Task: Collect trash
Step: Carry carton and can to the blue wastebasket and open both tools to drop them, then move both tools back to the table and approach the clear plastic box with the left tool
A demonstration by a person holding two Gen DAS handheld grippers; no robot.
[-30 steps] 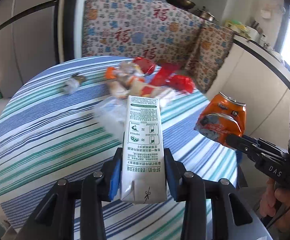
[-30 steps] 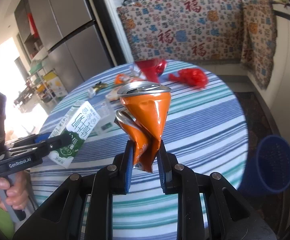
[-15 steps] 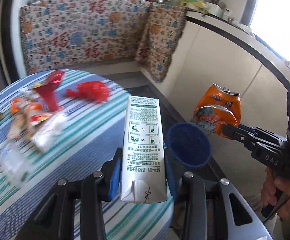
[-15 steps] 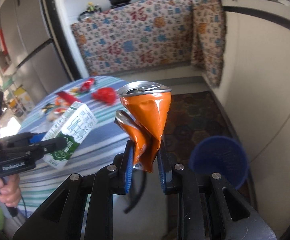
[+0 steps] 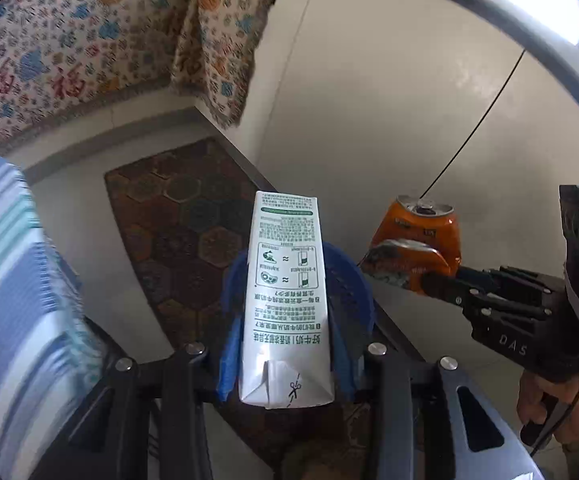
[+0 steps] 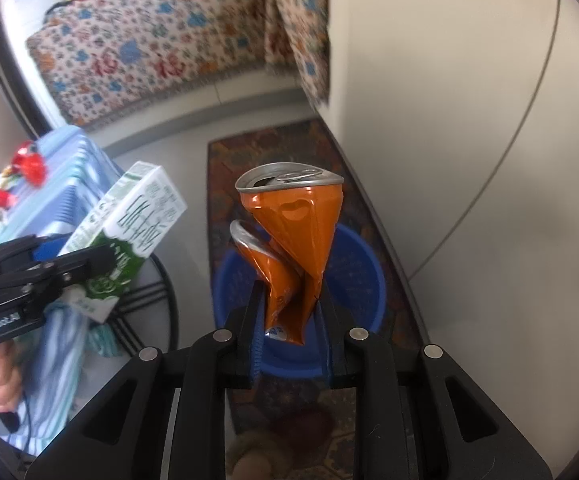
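The left gripper (image 5: 285,364) is pinching a white milk carton (image 5: 287,292) near its folded bottom end, the carton standing out lengthwise along the fingers; the right gripper (image 6: 291,320) is pinching a crushed orange can (image 6: 293,240) by its squashed lower end, the opened top pointing away. Both pieces of trash are in the air above the floor, past the edge of the striped tablecloth (image 5: 5,280), and in each wrist view a blue bin (image 6: 353,276) on the patterned mat (image 5: 177,216) lies directly behind the held item. More red and mixed litter (image 6: 29,166) sits on the table's far part. The carton looks empty and light, with stiff flat walls that give a flat grip but would buckle under a hard squeeze; holding it at one end leaves a long free length that could swing. The can is light thin metal, already creased, smooth and a bit slippery, with folds that may be sharp; its flattened waist looks the surest place to hold. Both seem ready to be let go over the bin.
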